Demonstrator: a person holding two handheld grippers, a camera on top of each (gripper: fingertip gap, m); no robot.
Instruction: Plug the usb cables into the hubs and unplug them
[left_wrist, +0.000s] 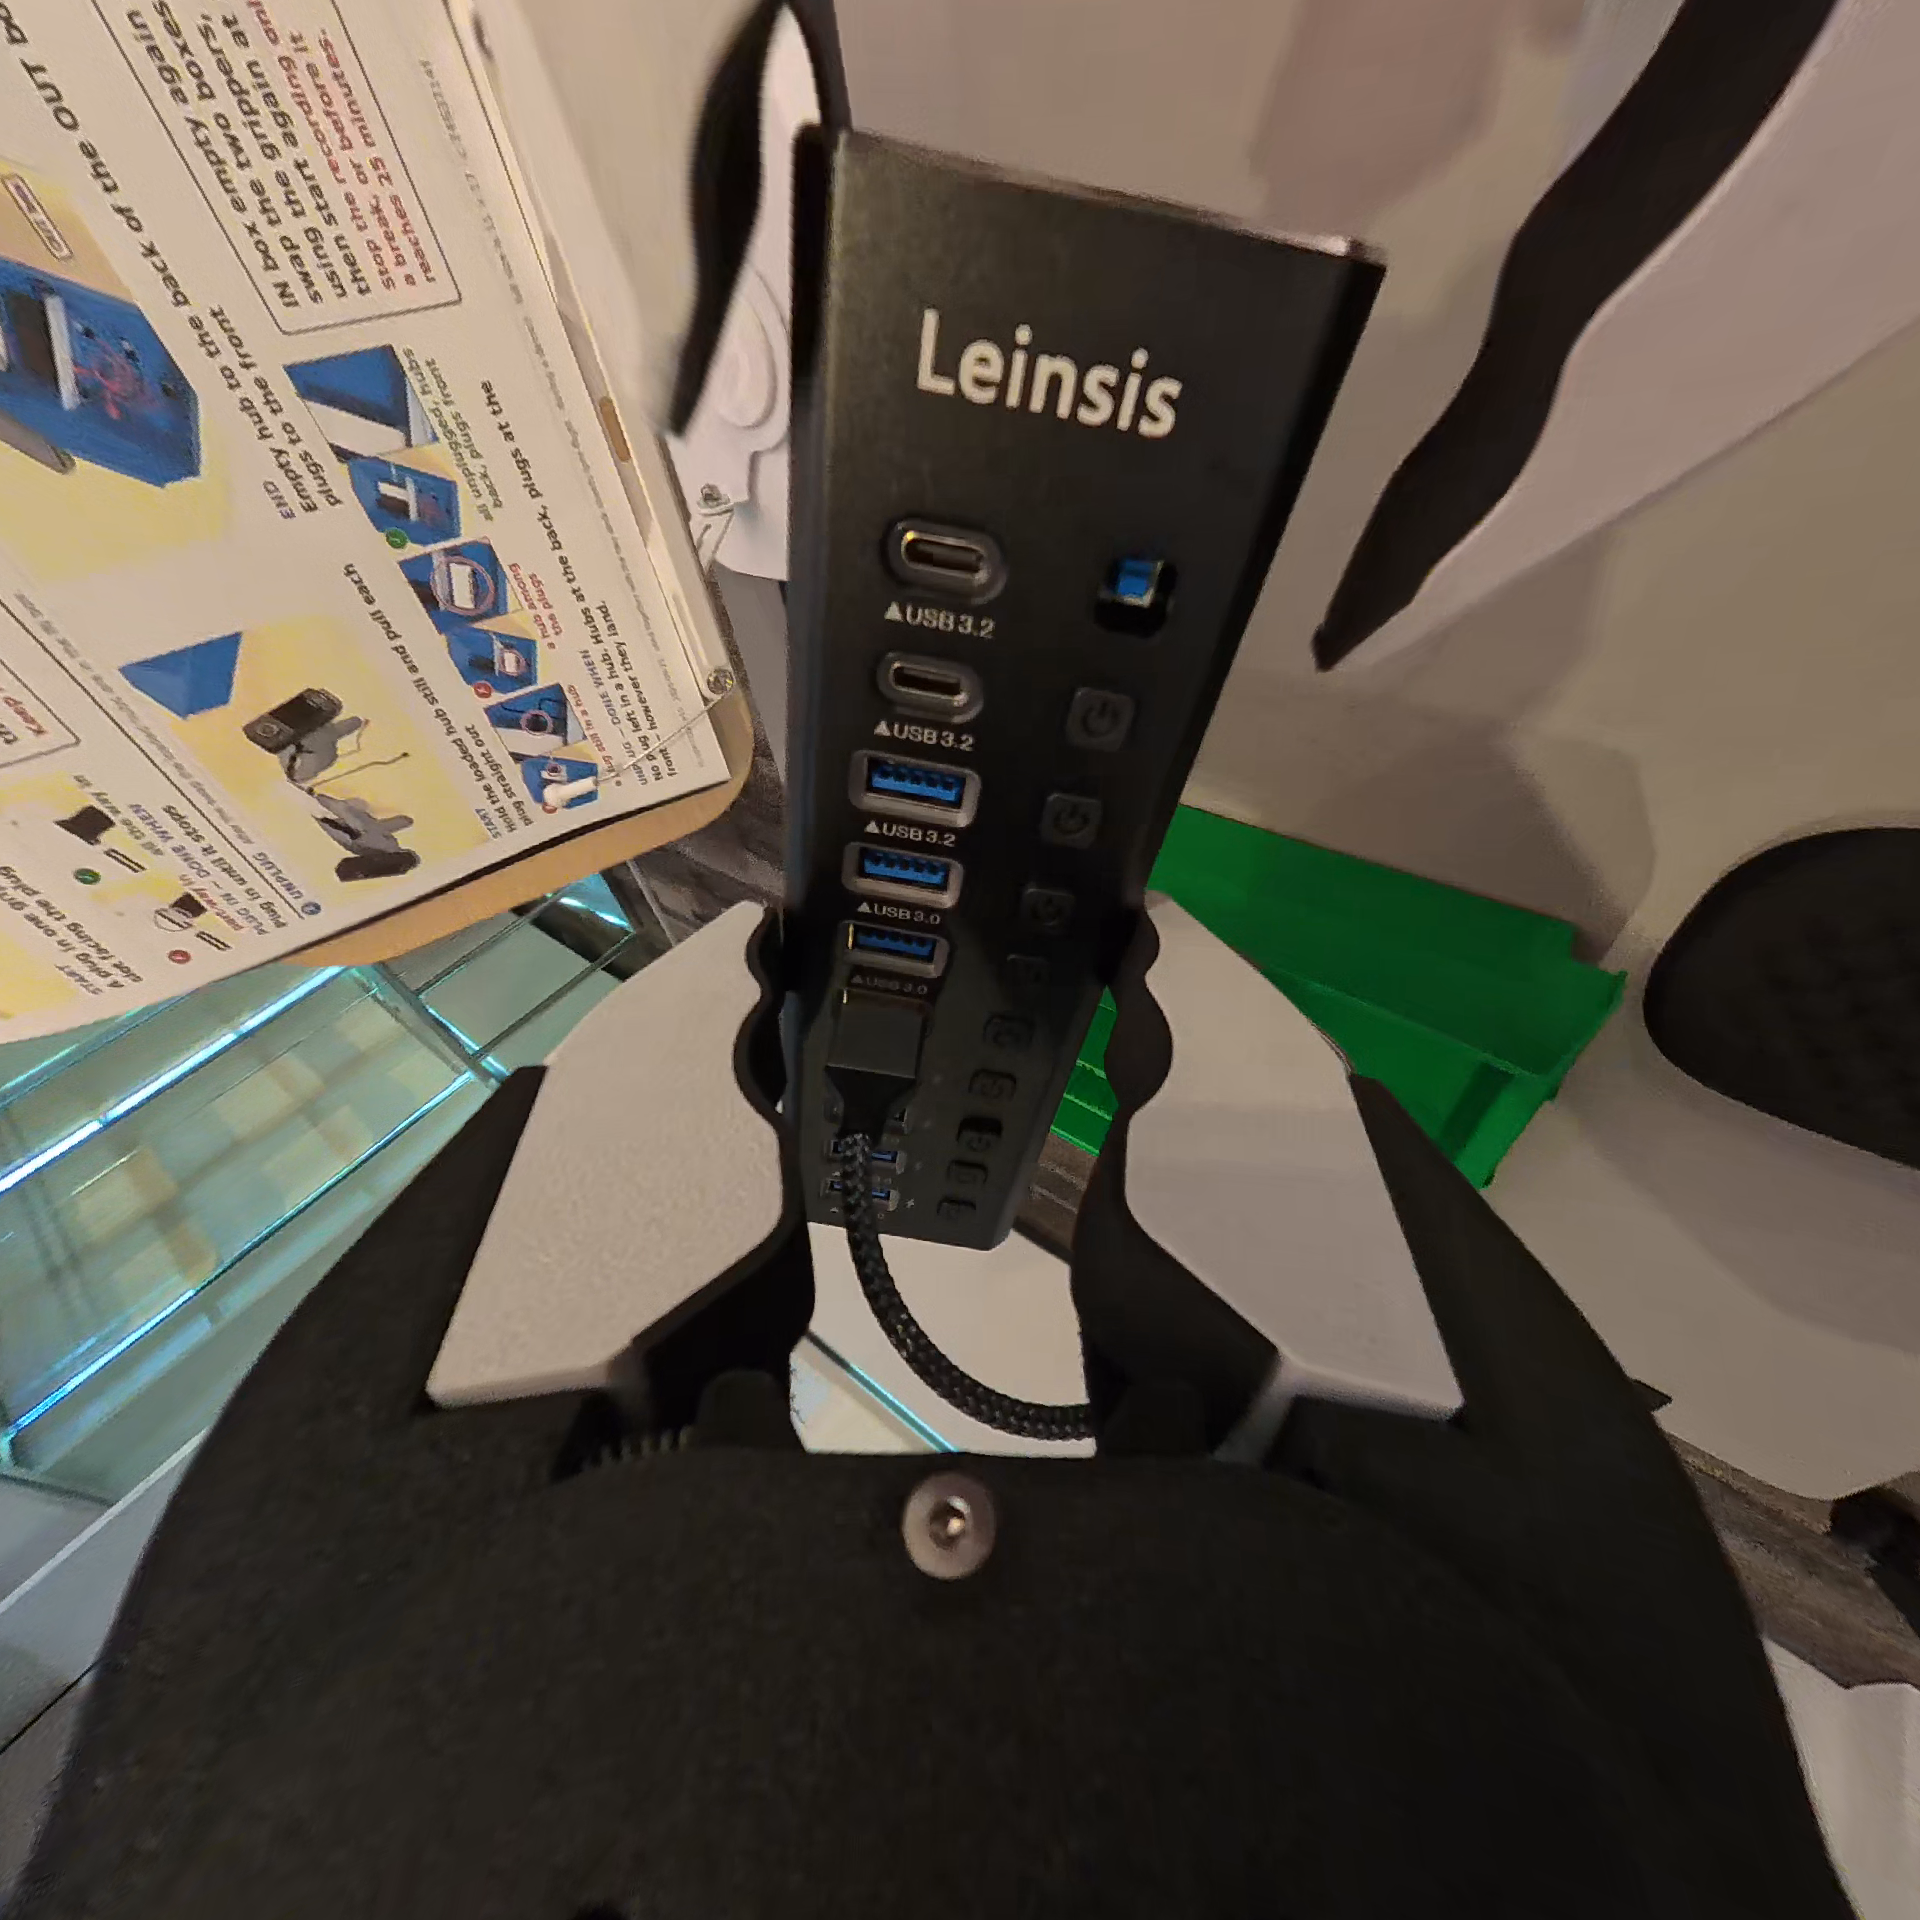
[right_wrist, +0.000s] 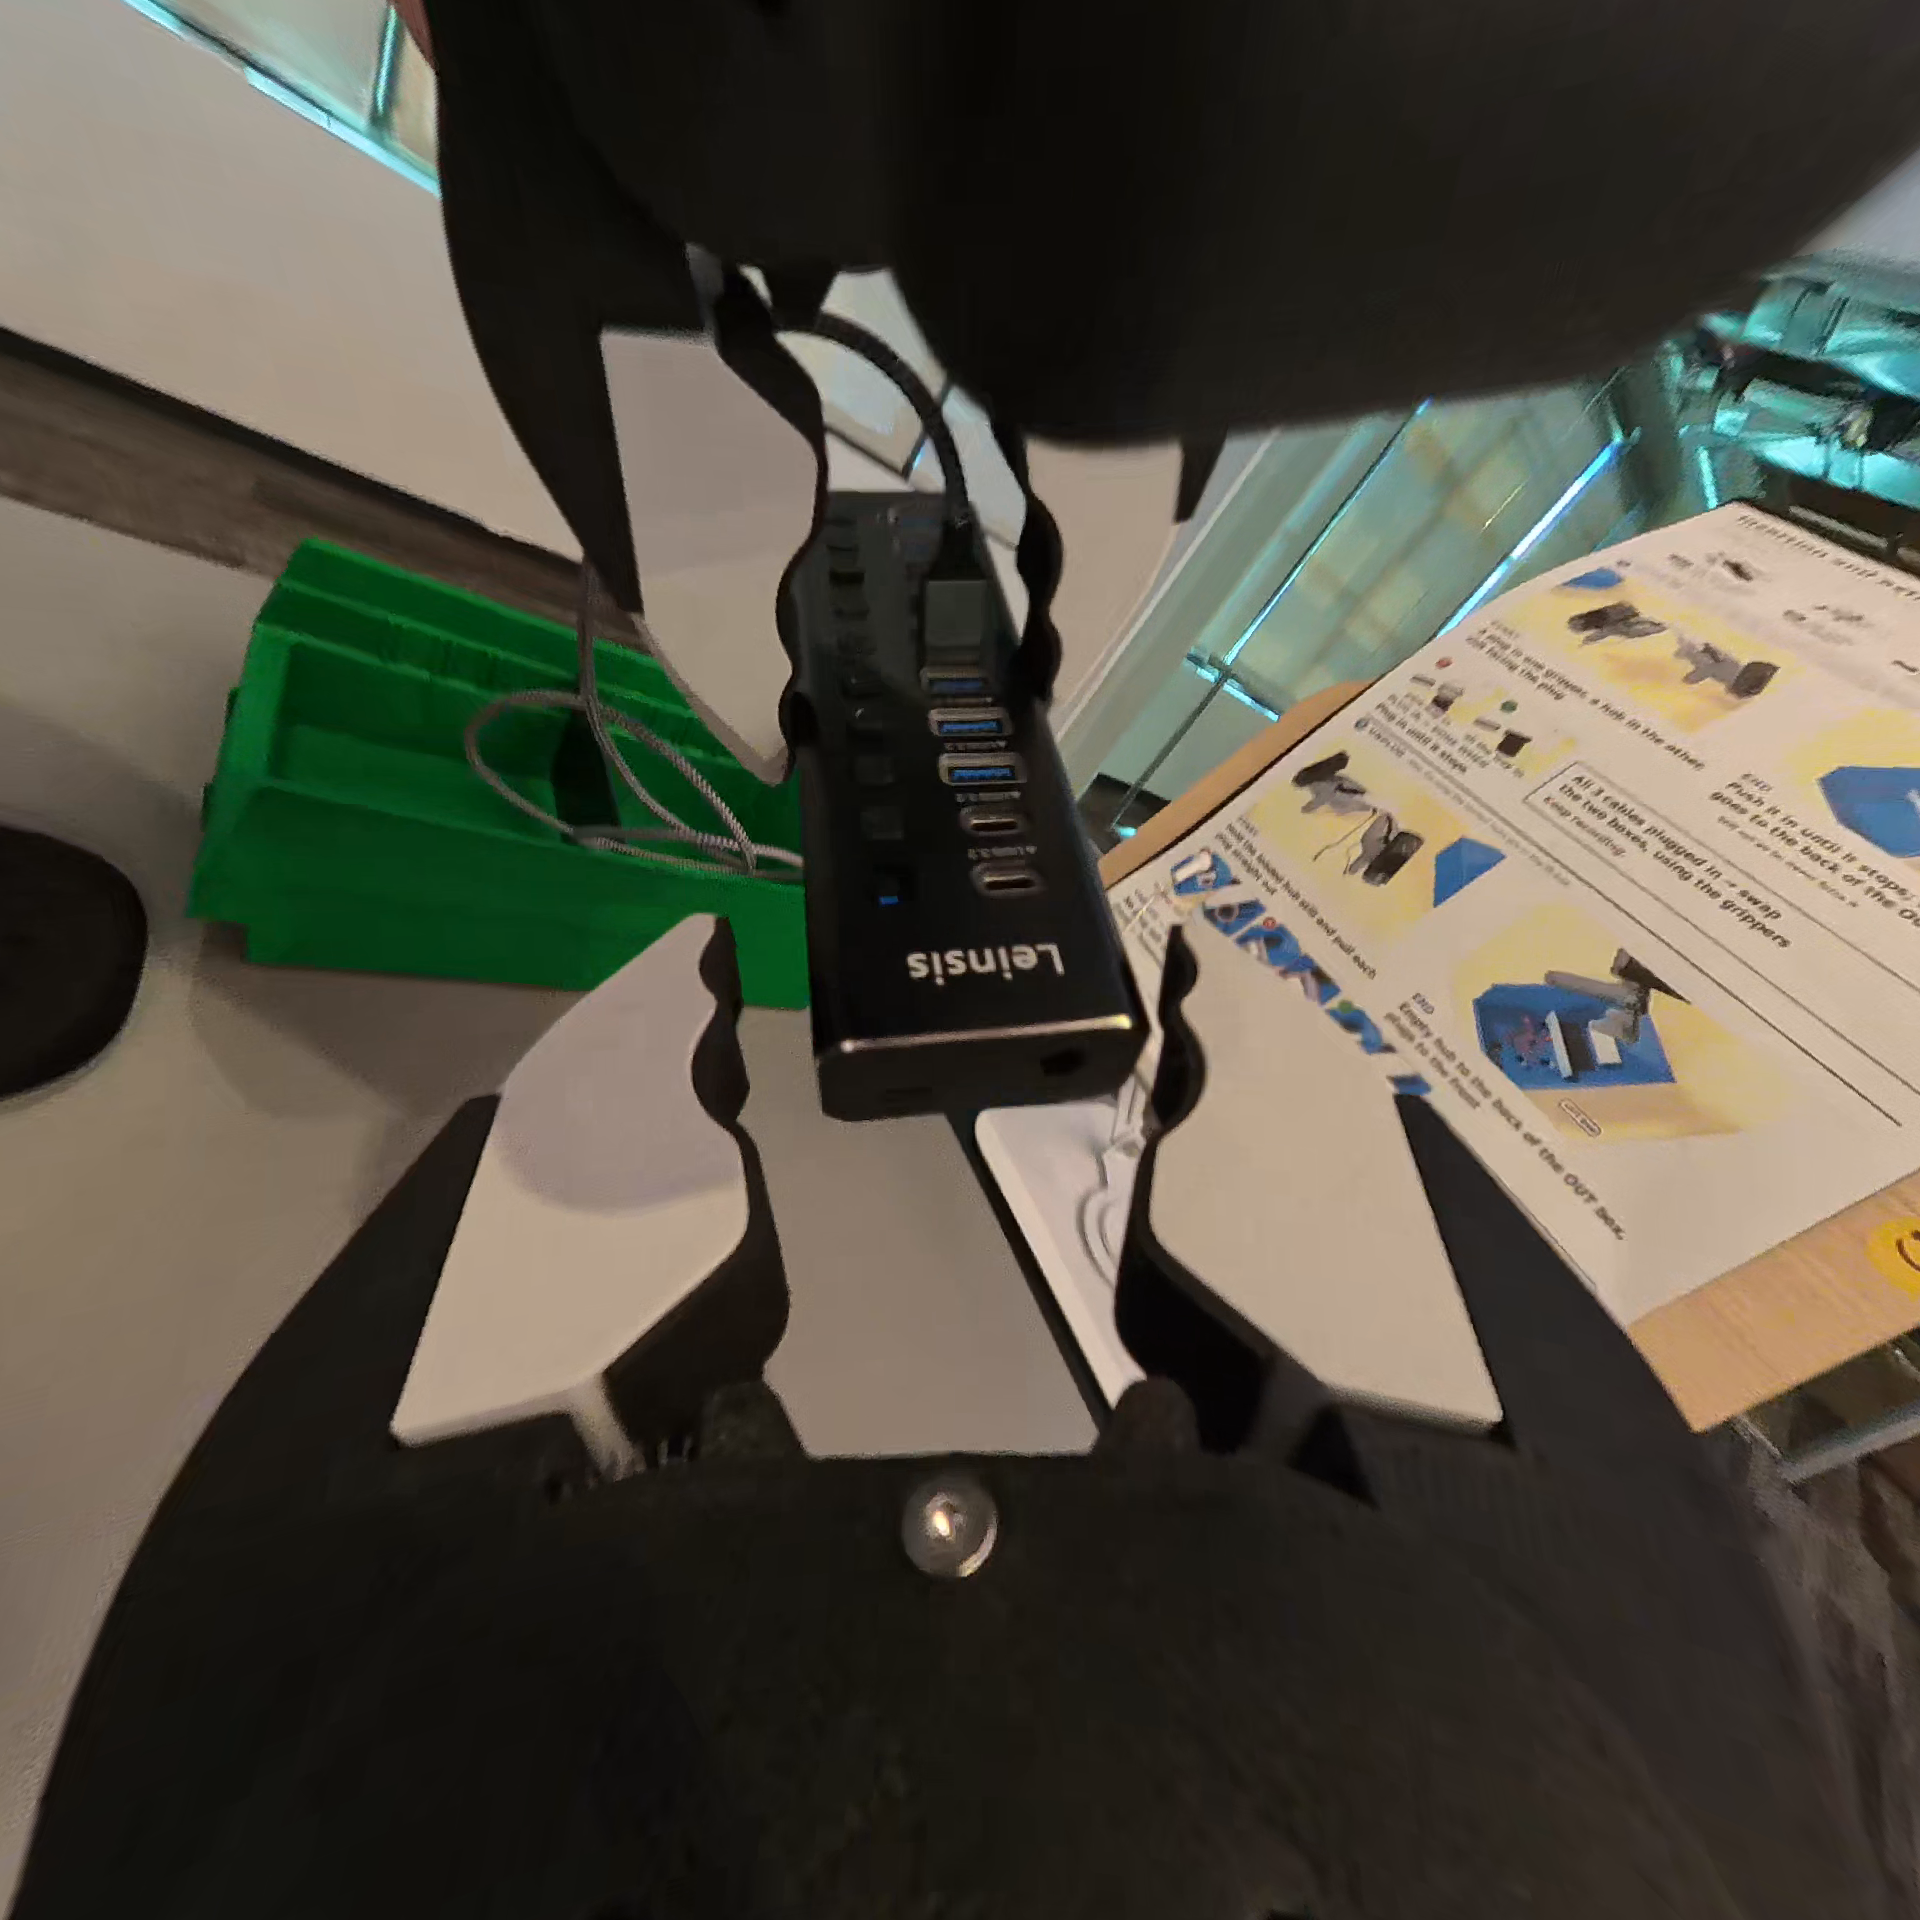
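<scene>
Clamping the black hub (left_wrist: 997, 727) between our left gripper (left_wrist: 951, 1023) jaws at frame centre, we hold our right gripper (right_wrist: 940, 1049) jaws apart around its far end; a braided cable (left_wrist: 935, 1340) is plugged in.

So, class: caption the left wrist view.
Left gripper clamps a black USB hub with one braided cable plugged in.
</scene>
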